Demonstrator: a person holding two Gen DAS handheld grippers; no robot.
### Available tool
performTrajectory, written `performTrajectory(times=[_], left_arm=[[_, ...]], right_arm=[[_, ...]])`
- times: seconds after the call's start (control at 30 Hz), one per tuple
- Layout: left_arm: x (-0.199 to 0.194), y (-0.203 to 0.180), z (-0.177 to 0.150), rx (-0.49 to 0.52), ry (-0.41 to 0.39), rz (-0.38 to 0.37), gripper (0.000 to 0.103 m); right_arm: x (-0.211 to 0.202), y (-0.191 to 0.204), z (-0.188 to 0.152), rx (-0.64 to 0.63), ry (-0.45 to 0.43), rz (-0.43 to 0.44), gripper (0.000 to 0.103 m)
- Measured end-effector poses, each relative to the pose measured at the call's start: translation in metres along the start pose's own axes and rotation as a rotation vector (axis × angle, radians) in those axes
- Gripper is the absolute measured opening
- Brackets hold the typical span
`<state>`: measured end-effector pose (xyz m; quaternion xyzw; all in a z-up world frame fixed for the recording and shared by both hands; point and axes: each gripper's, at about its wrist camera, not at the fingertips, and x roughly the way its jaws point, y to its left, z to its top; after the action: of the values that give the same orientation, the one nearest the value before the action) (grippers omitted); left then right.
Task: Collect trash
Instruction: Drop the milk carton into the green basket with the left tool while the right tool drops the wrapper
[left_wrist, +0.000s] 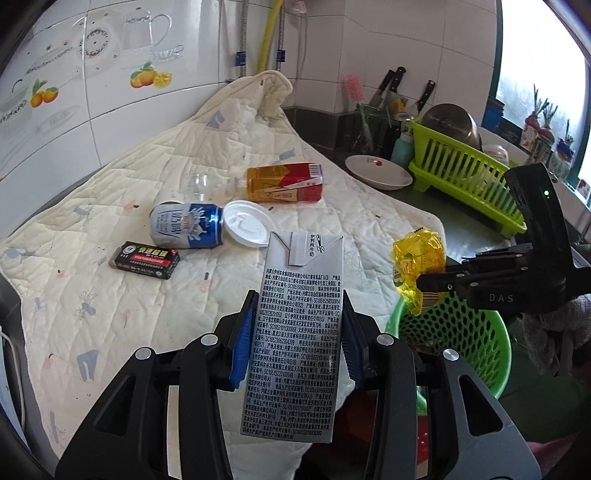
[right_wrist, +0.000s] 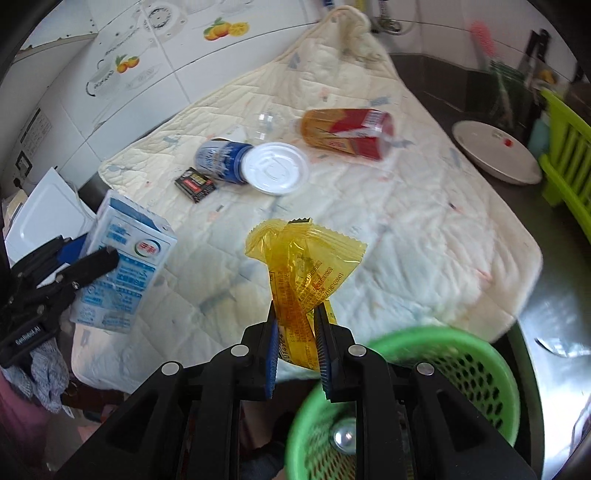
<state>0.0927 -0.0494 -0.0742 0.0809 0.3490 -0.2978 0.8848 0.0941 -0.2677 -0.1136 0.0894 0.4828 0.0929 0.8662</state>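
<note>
My left gripper (left_wrist: 298, 314) is shut on a milk carton (left_wrist: 295, 332), held upright above the quilt; the carton also shows in the right wrist view (right_wrist: 125, 266). My right gripper (right_wrist: 297, 317) is shut on a crumpled yellow wrapper (right_wrist: 303, 266), held just above the rim of the green mesh basket (right_wrist: 480, 365). In the left wrist view the wrapper (left_wrist: 419, 266) hangs over the basket (left_wrist: 461, 332). On the quilt lie a blue can (left_wrist: 186, 225), a white lid (left_wrist: 245, 223), a black box (left_wrist: 146, 258), an orange-red bottle (left_wrist: 284, 182) and a clear cup (left_wrist: 199, 182).
A cream quilt (left_wrist: 147, 295) covers the counter. A white dish (left_wrist: 376, 171), a lime dish rack (left_wrist: 465, 173) with a pot, and knives (left_wrist: 391, 85) stand at the back right. Tiled wall runs along the left.
</note>
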Motion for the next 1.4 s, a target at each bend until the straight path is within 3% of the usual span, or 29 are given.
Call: performTrajectory(times=[0.33, 0.5, 0.67, 0.9, 1.4], left_arm=[[0.001, -0.065, -0.01, 0.052, 0.004, -0.081, 0.041], [0.003, -0.092, -0.013, 0.077, 0.013, -0.11, 0.041], [0.008, -0.113, -0.015, 0.1, 0.029, -0.138, 0.041], [0.024, -0.143, -0.022, 0.12, 0.075, -0.189, 0.042], [0.079, -0.194, -0.058, 0.083, 0.259, -0.335, 0.043]], right_arm=[[-0.036, -0.059, -0.057, 0.083, 0.027, -0.106, 0.019], [-0.049, -0.077, -0.082, 0.124, 0.036, -0.139, 0.033], [-0.061, -0.089, -0.099, 0.155, 0.029, -0.152, 0.038], [-0.087, -0.099, -0.104, 0.192, -0.034, -0.17, 0.054], [-0.122, -0.106, -0.098, 0.185, -0.112, -0.199, 0.063]])
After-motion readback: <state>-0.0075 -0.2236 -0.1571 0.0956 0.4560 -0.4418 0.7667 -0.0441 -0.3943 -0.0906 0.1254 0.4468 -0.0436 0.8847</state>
